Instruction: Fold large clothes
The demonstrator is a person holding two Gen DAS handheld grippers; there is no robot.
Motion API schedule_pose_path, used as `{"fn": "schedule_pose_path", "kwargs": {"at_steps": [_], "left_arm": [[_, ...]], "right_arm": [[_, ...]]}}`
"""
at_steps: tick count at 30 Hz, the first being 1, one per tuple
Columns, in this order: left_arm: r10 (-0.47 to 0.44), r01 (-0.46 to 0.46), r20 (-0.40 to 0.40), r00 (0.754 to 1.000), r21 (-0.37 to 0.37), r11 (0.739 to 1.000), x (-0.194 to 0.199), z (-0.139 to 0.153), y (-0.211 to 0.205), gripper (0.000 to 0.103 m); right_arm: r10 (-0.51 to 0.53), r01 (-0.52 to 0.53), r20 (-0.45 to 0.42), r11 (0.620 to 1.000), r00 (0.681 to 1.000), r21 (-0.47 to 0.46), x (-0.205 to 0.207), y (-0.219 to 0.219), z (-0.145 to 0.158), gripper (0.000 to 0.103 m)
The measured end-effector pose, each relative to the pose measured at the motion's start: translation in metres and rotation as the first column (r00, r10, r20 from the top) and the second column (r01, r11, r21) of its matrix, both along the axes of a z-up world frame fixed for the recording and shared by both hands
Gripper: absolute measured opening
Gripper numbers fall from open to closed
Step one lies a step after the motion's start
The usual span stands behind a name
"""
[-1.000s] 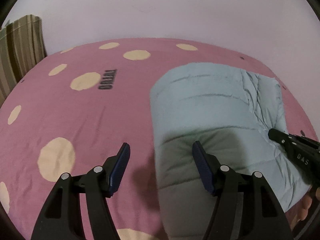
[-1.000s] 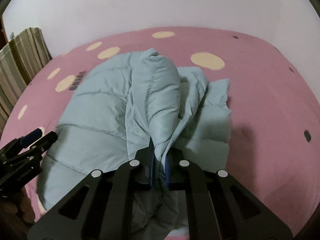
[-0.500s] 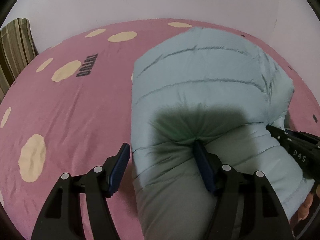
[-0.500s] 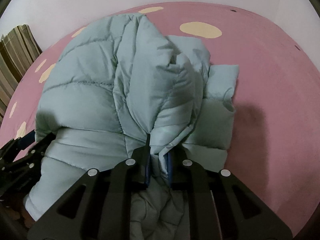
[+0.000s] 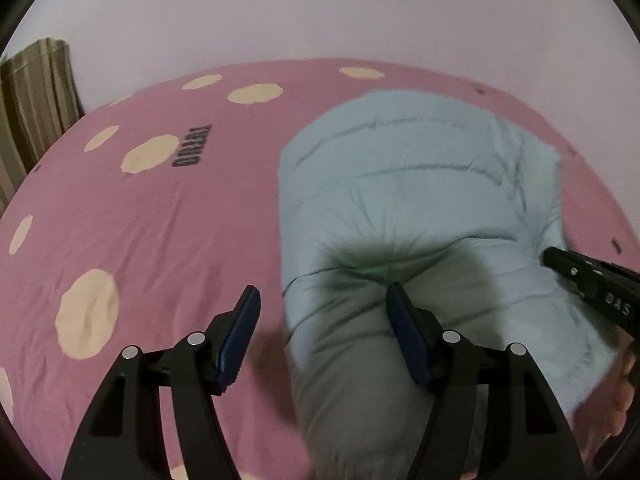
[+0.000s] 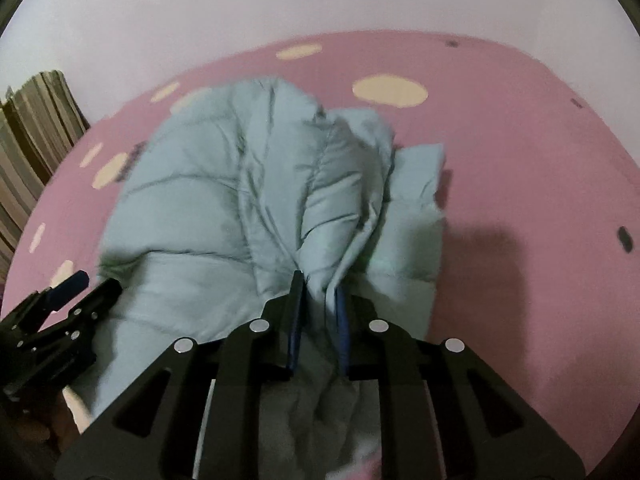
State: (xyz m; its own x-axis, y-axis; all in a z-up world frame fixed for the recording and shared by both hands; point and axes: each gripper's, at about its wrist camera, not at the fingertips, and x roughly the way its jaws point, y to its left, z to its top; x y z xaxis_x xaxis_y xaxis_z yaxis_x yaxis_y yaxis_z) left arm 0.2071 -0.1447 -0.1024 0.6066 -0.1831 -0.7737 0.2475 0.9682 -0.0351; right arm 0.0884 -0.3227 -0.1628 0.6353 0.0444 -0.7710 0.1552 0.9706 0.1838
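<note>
Left wrist view: pink spotted bedsheet (image 5: 160, 220), plain pale wall (image 5: 320, 12) behind.

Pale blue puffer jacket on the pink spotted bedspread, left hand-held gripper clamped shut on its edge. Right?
Not quite. The left wrist view shows the left hand-held gripper wide open, not clamped: only one pad meets the puffer jacket. The jacket does lie on the pink spotted bedspread.

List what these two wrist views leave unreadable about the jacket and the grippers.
- Jacket near hem: hidden behind the left gripper, left view.
- Right gripper grip: fabric sits between its just-opening pads, contact unclear.
- Sleeves, zipper: buried in folds, blurred, right view.
- Bed near edge: cut off.
</note>
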Motion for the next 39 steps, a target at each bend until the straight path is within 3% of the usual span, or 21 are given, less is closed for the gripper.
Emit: {"fn": "schedule_pose_path", "kwargs": {"at_steps": [6,15,23,32,35,39], "left_arm": [[-0.025,0.026,0.037,0.999,-0.023,0.999,-0.028,0.013,0.008,0.065],[-0.071,0.073,-0.049,0.996,0.033,0.997,-0.021,-0.026,-0.008,0.066],[-0.055,0.054,-0.09,0.994,-0.015,0.998,-0.011,-0.046,-0.007,0.066],[-0.043,0.04,-0.049,0.998,-0.05,0.998,-0.021,-0.011,0.007,0.065],[-0.028,0.029,0.013,1.0,-0.068,0.997,-0.016,0.015,0.014,0.065],[-0.035,0.037,0.047,0.998,-0.049,0.998,0.018,0.033,0.008,0.065]], "right_arm": [[0.078,-0.076,0.057,0.996,0.995,-0.042,-0.04,0.021,0.027,0.016],[0.092,-0.097,-0.075,0.993,0.993,-0.064,-0.034,0.027,-0.025,0.015],[0.06,-0.065,-0.062,0.995,0.996,-0.074,-0.03,0.027,-0.045,0.015],[0.048,-0.05,-0.026,0.996,0.998,-0.07,-0.045,0.028,-0.028,0.017],[0.048,-0.046,0.027,0.998,0.999,-0.037,-0.048,0.024,-0.002,0.019],[0.042,-0.036,0.098,0.997,0.994,-0.065,-0.027,0.02,0.028,0.023]]}}
